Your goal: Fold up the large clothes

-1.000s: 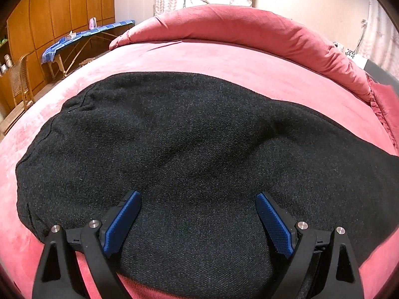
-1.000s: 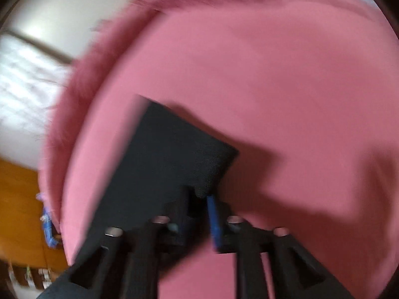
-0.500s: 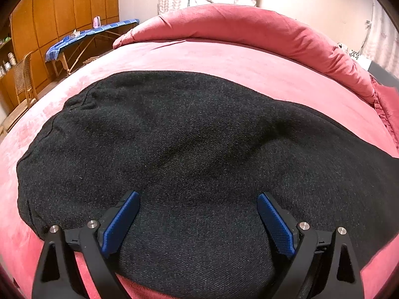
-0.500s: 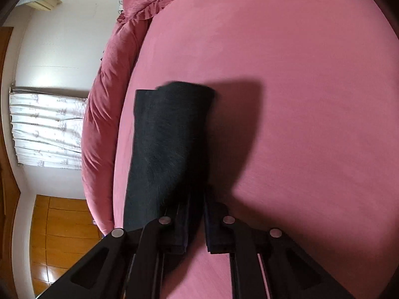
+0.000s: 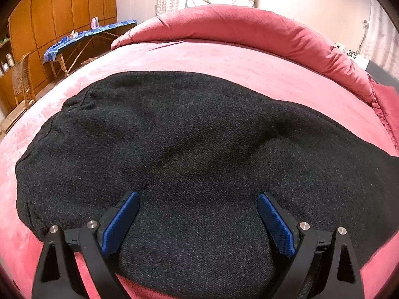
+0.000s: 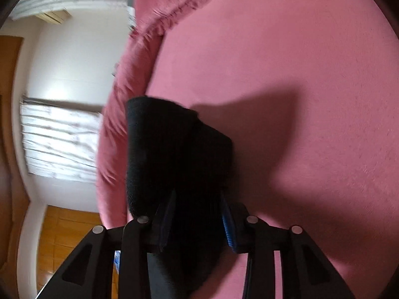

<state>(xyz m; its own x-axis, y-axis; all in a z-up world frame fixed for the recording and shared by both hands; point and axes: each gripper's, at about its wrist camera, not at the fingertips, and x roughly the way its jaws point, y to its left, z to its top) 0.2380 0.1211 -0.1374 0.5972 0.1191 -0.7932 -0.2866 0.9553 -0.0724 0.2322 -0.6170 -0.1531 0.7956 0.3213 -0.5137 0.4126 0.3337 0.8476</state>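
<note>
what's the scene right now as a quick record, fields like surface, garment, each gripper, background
surface: pink bed cover
garment: black knit garment spread flat on the bed
left gripper: left gripper open, fingers wide apart low over the garment's near part, nothing between them
right gripper: right gripper shut on a bunched end of the black fabric, lifted off the bed, shadow on the cover
bedding: rolled pink duvet along the far edge
background: ironing board, wooden wardrobe, wicker chair

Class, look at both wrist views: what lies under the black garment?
Under the black garment lies the pink bed cover, visible around its edges. Whatever sits directly beneath the cloth is covered. The right gripper holds one end up.
</note>
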